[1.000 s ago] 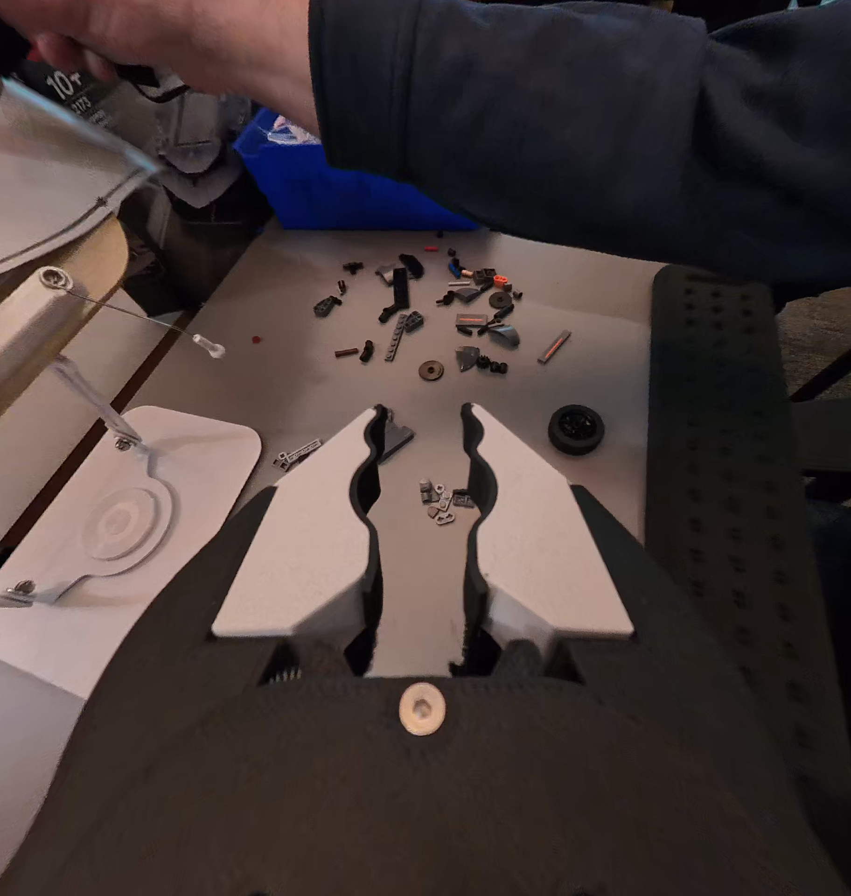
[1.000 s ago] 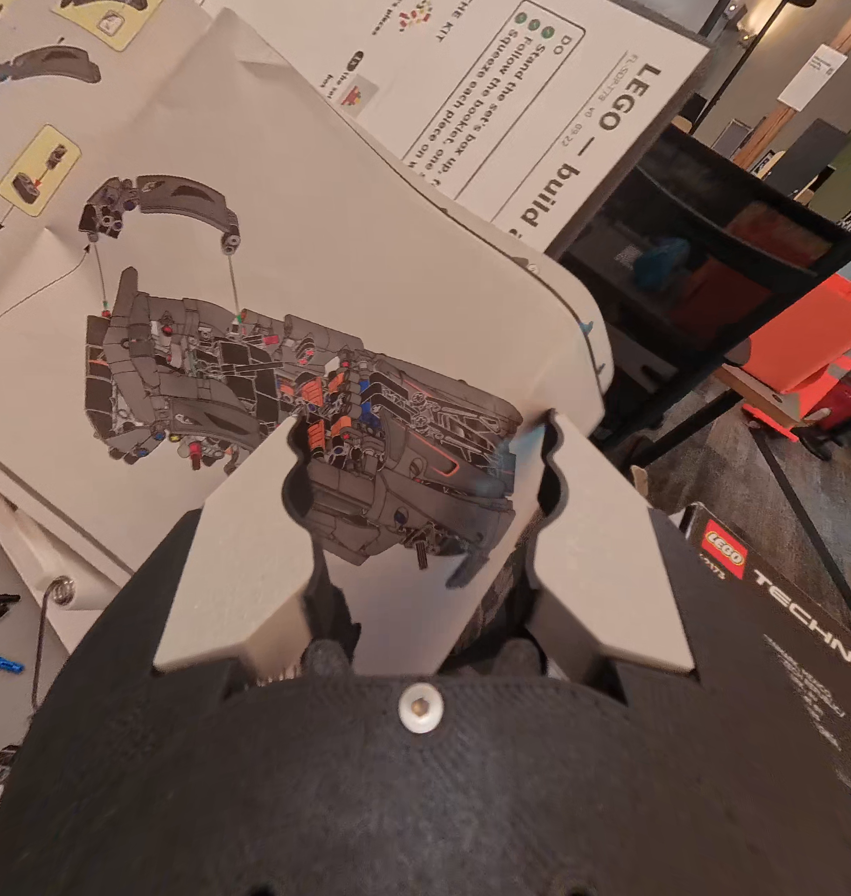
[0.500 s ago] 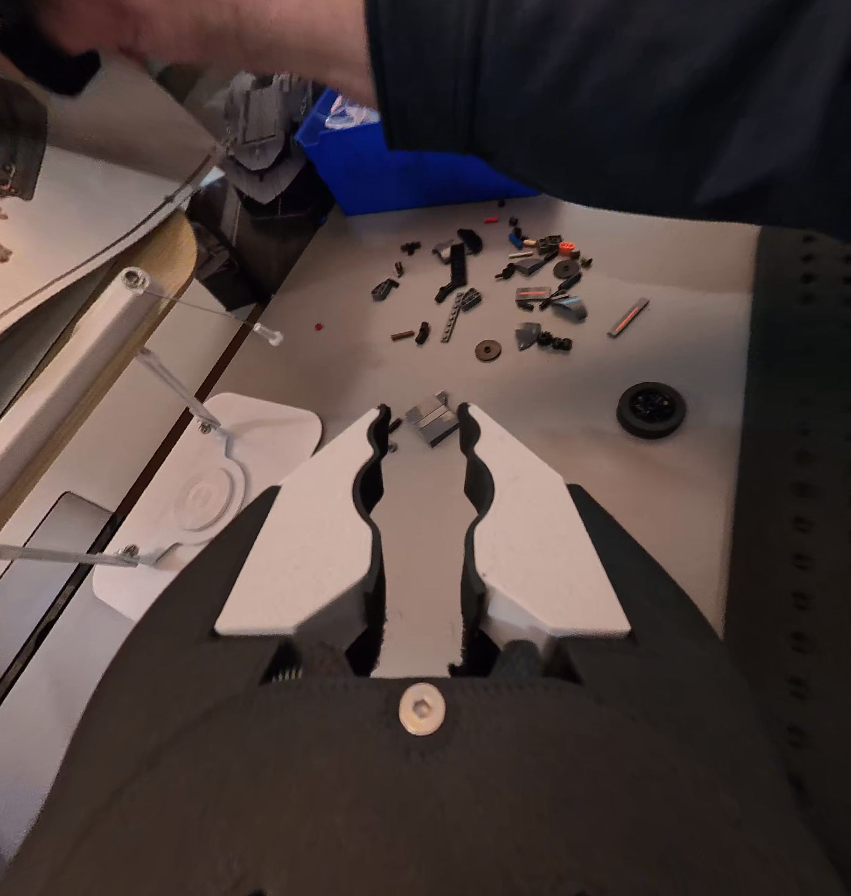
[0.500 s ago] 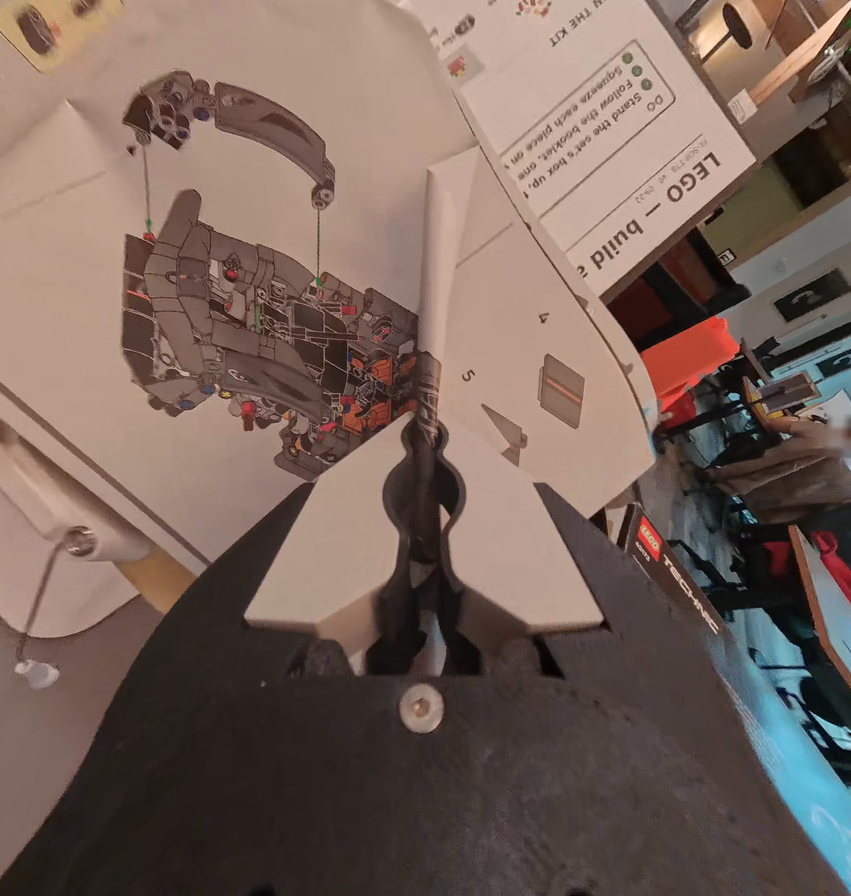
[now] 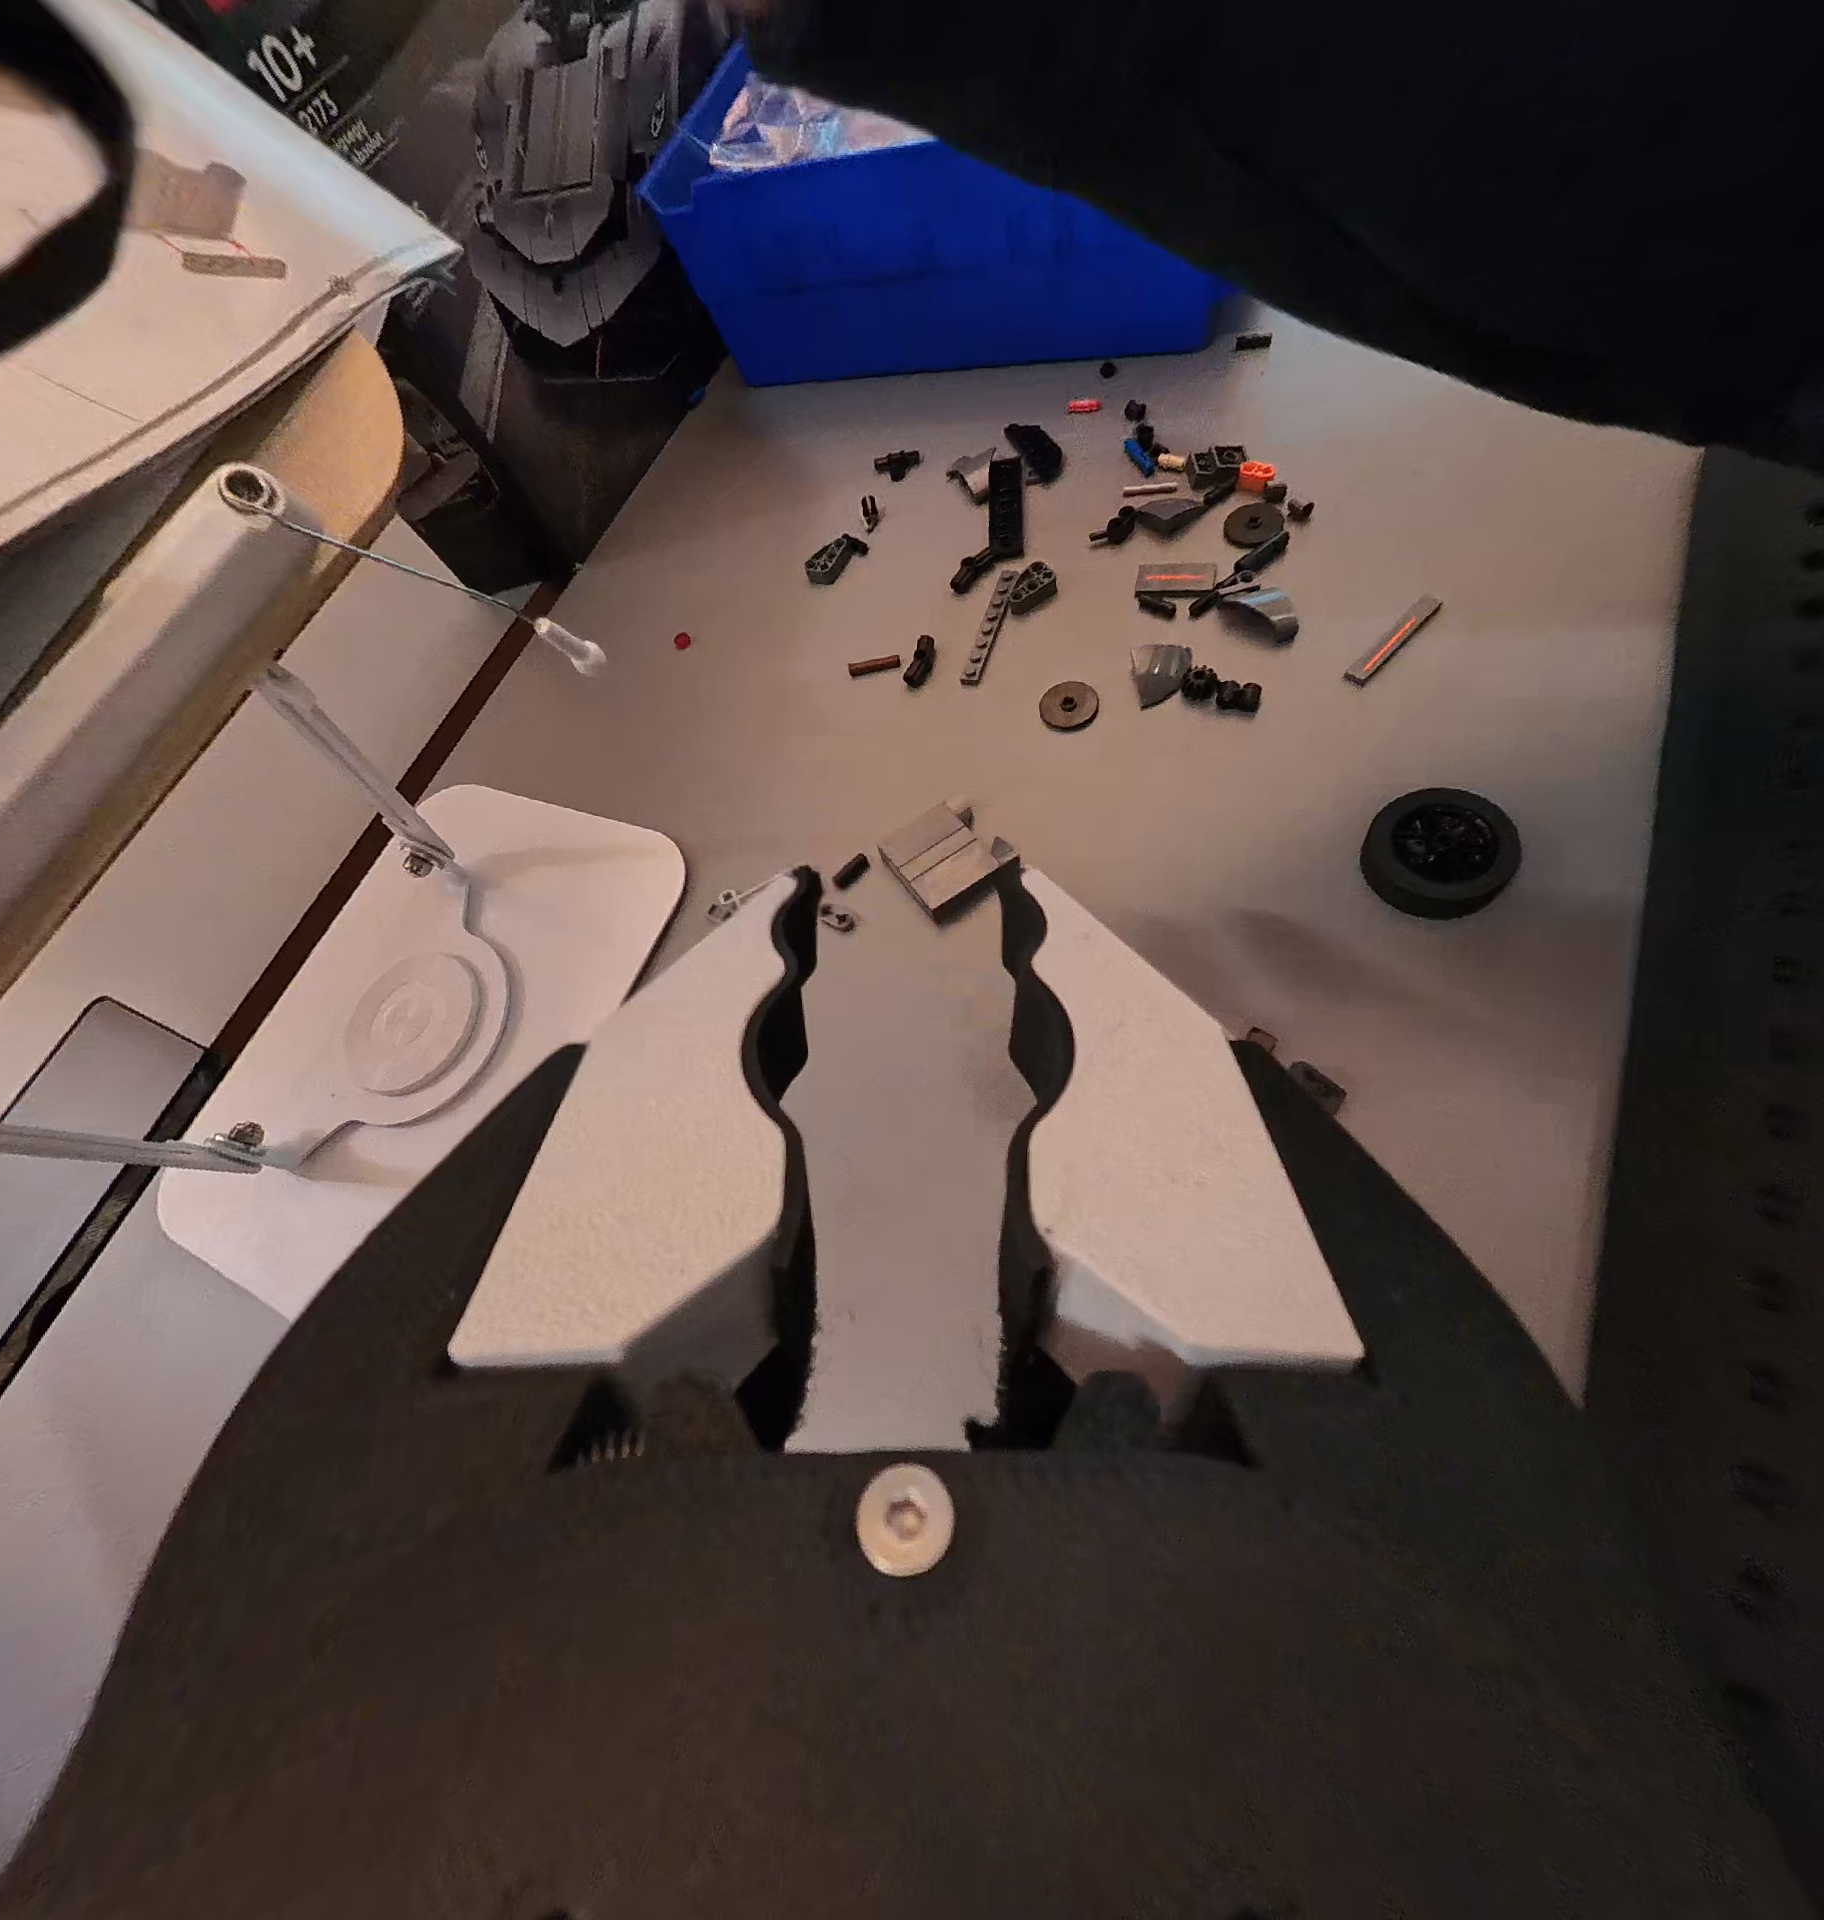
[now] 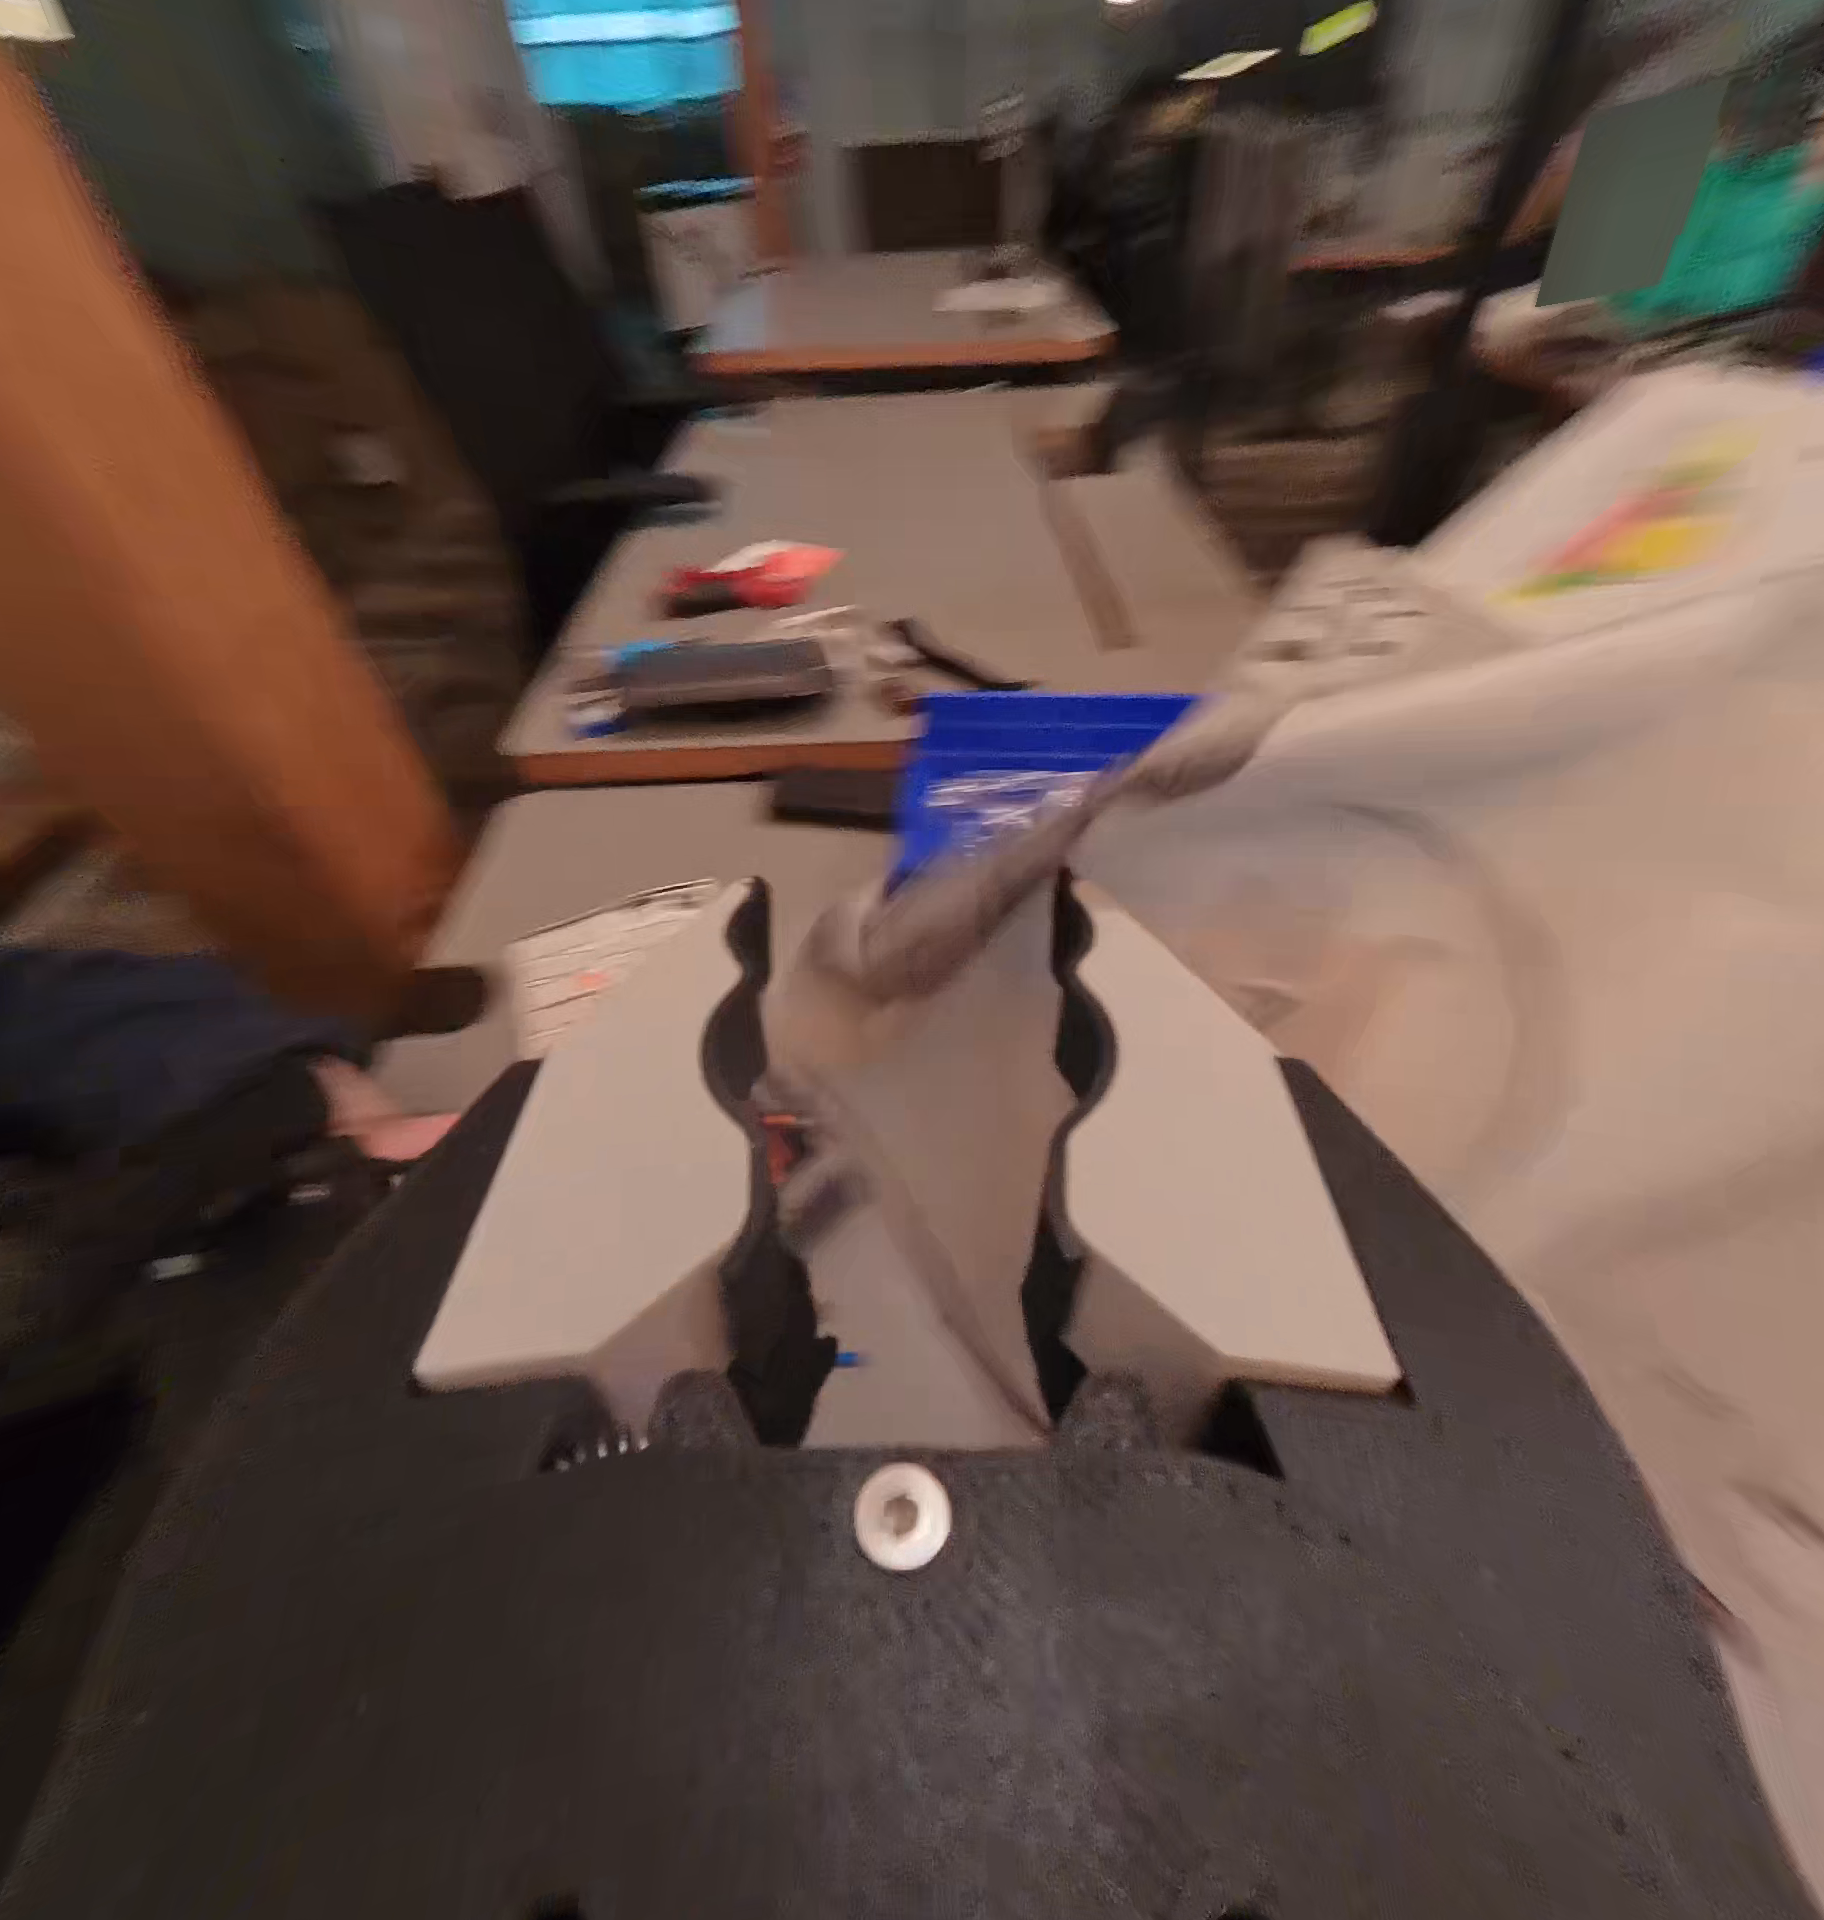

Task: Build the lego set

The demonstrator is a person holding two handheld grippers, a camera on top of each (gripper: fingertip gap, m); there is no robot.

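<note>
My left gripper (image 5: 908,883) is open and empty, low over the grey table (image 5: 762,727). A flat grey Lego piece (image 5: 934,857) lies just past its fingertips. Several small dark Lego parts (image 5: 1095,582) are scattered farther ahead, and a black wheel (image 5: 1440,852) lies to the right. The instruction booklet (image 5: 160,270) rests on a stand at the upper left. In the blurred right wrist view, my right gripper (image 6: 908,894) has its jaws apart, and a booklet page (image 6: 1407,935) runs loosely between them from the right.
A blue bin (image 5: 918,270) and the dark Lego box (image 5: 565,208) stand at the back of the table. The stand's white base (image 5: 420,1018) sits left of my left gripper. A dark sleeve (image 5: 1407,156) crosses overhead. A black perforated mat (image 5: 1770,935) lies at the right. From my left tips it is roughly 20 cm to the black wheel (image 5: 1440,852); from my right, 45 cm.
My right gripper shut on a booklet page, swung it over, and its jaws have come apart again. My left gripper has shifted over the table, staying open.
</note>
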